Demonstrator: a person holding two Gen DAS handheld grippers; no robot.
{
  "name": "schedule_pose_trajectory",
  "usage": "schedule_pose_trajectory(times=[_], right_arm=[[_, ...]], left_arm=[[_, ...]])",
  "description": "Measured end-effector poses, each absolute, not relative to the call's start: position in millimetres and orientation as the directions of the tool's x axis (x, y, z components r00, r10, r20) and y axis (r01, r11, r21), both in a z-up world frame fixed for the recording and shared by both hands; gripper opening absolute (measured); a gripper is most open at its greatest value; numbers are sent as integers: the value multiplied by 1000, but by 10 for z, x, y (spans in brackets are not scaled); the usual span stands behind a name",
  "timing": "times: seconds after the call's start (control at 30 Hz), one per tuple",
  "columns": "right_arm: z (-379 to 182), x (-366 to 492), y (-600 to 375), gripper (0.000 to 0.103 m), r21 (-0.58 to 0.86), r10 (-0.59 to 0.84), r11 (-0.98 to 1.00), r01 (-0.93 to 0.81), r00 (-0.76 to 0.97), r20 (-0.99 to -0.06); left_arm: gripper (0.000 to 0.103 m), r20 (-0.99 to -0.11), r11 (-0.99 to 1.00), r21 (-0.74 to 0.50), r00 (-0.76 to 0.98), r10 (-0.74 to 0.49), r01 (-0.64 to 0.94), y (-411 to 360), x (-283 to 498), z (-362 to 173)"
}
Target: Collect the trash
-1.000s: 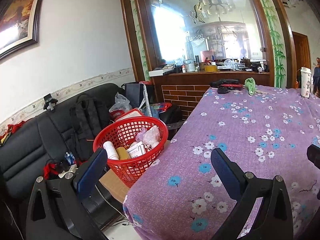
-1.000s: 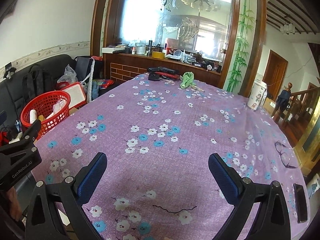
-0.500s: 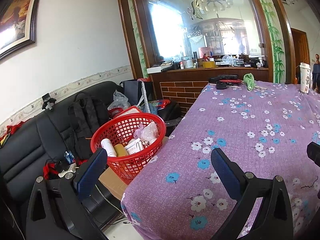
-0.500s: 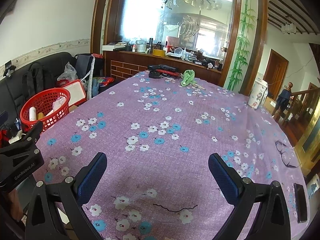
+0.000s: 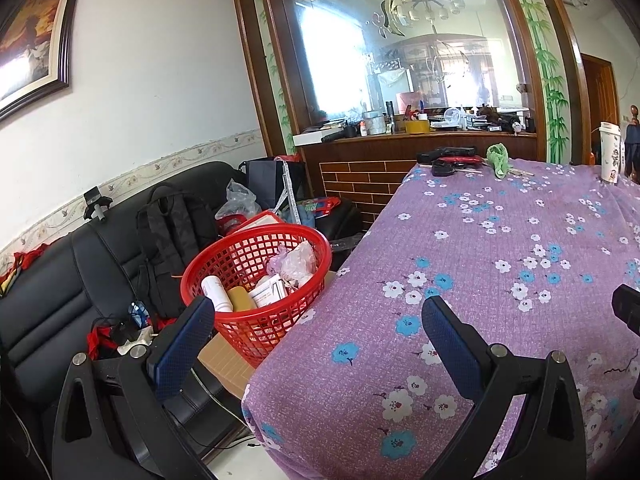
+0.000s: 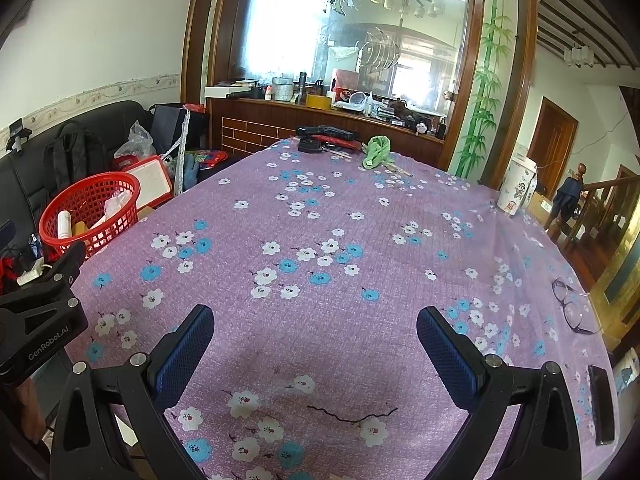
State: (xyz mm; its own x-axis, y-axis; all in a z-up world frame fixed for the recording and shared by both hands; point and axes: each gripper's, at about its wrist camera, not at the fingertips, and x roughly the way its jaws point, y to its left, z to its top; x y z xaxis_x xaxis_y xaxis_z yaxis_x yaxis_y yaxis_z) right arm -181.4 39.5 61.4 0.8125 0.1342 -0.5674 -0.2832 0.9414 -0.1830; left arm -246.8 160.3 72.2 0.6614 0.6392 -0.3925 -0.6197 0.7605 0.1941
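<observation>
Both sets of jaws stand wide apart with nothing between them. The left gripper (image 5: 316, 316) hangs over the near edge of the counter under its purple flowered cloth (image 5: 500, 264), and the round red plastic mesh basket (image 5: 256, 280) sits just beyond and below its left jaw, off the counter's side, already holding a white tube, wrappers and a crumpled clear bag. The right gripper (image 6: 316, 324) looks out over open cloth.

My read: little obvious trash is left. Far ahead of the right jaws lie a crumpled green cloth (image 6: 377, 151), a white printed cup (image 6: 517, 192) and, off to the right, a pair of dark-framed glasses (image 6: 570, 306). The risk is binning one of those by mistake. The basket also perches close to the cloth's edge; a careless swing of the left jaws could tip it.
</observation>
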Motion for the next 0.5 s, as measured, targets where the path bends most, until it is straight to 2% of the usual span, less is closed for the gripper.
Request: schedule_pose_trajectory(times=[0.5], right_arm=[[572, -1781, 379, 102, -183, 132, 941, -285, 806, -578]], left_arm=[[103, -407, 766, 203, 659, 633, -610, 1631, -2478, 628]])
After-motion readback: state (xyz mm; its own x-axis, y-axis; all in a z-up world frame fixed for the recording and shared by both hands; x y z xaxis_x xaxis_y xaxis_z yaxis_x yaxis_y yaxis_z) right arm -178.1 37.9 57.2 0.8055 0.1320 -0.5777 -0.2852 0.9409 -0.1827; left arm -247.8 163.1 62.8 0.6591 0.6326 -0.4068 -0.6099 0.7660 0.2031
